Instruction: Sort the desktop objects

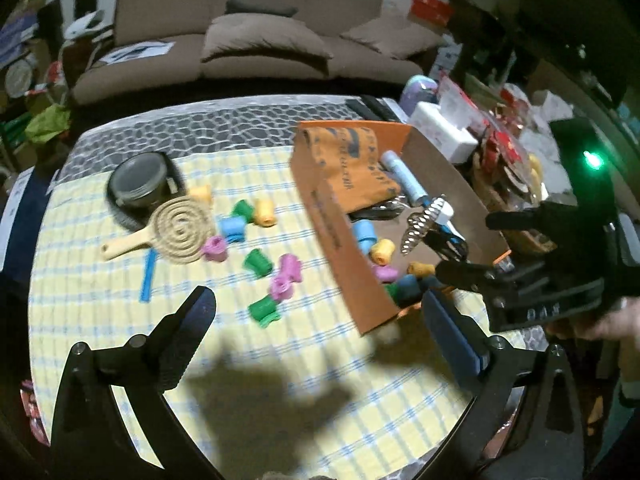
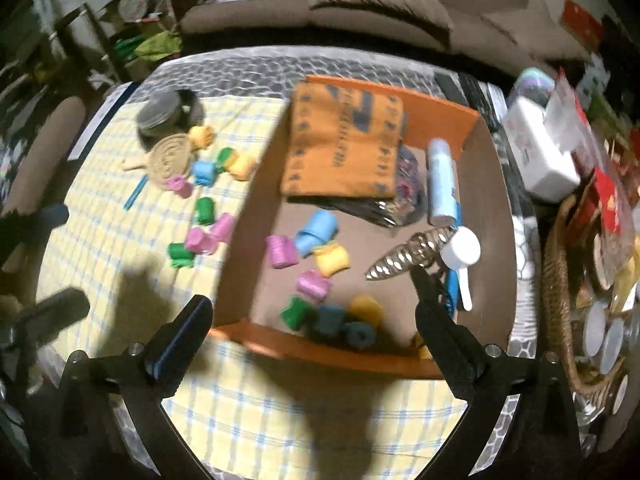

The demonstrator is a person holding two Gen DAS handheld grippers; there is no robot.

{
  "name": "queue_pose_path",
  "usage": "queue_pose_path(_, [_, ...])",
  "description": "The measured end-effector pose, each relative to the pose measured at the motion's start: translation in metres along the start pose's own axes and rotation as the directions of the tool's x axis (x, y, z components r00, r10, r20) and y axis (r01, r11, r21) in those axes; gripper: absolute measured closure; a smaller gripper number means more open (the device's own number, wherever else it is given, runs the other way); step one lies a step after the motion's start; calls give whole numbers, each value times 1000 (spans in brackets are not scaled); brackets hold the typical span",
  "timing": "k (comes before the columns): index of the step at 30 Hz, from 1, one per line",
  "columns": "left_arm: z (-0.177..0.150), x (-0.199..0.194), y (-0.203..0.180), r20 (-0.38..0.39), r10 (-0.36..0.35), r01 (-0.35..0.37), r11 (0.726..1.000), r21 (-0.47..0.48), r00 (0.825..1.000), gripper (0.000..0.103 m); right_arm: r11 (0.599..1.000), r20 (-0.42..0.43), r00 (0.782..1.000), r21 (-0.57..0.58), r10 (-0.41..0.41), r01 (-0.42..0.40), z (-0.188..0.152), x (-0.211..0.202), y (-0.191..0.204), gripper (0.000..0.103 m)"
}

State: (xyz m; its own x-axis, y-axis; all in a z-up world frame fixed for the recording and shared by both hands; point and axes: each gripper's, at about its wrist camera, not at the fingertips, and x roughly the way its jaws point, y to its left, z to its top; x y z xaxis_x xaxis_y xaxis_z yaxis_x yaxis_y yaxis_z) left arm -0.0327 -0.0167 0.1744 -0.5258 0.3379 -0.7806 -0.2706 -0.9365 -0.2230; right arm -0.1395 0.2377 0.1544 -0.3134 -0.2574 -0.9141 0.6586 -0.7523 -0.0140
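An orange cardboard box point(image 2: 320, 350) stands on the checked cloth and holds an orange cloth point(image 2: 344, 144), a light blue tube point(image 2: 442, 178), a silver spiral cone point(image 2: 408, 256), a white scoop point(image 2: 462, 252) and several coloured rolls point(image 2: 326, 258). More coloured rolls point(image 1: 260, 264) lie loose on the cloth left of the box point(image 1: 340, 240). My left gripper point(image 1: 316, 308) is open and empty above the loose rolls. My right gripper point(image 2: 310, 308) is open and empty over the box's near wall; it also shows in the left wrist view point(image 1: 476, 248).
A round dark tin point(image 1: 138, 178), a woven spiral paddle point(image 1: 182, 228) and a blue stick point(image 1: 149, 276) lie at the cloth's left. A white box point(image 2: 540, 156) and a wicker basket point(image 2: 560, 280) with clutter stand right of the box. A brown sofa point(image 1: 260, 40) is behind.
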Motion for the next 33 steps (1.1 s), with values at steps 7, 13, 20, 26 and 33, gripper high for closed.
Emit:
queue_pose_path(7, [-24,-26,30,47,59,-58,998,-24,997,0,996,132,991,-88,-21,33,-17,-20,55,1])
queue_pose_path(13, [-36,-41,49,79,105,-102,994,-46,991,0,992,177,984,-119,-12,33,-23,-23,87,1])
queue_pose_path(20, [-47,-47,68,92,140,-135,989,-59,986,0,995,187,982,-102,16,4,-25,-19,107,1])
queue_pose_path(26, [-55,-42,86,95,154,-146,985,-89,983,0,995,212,973,-15,95,-94,-23,-18,113,0])
queue_pose_path(33, [-66,-28,118,90,175,-160,976,-147,980,0,977,258,949,60,183,-204,-21,-1,125,0])
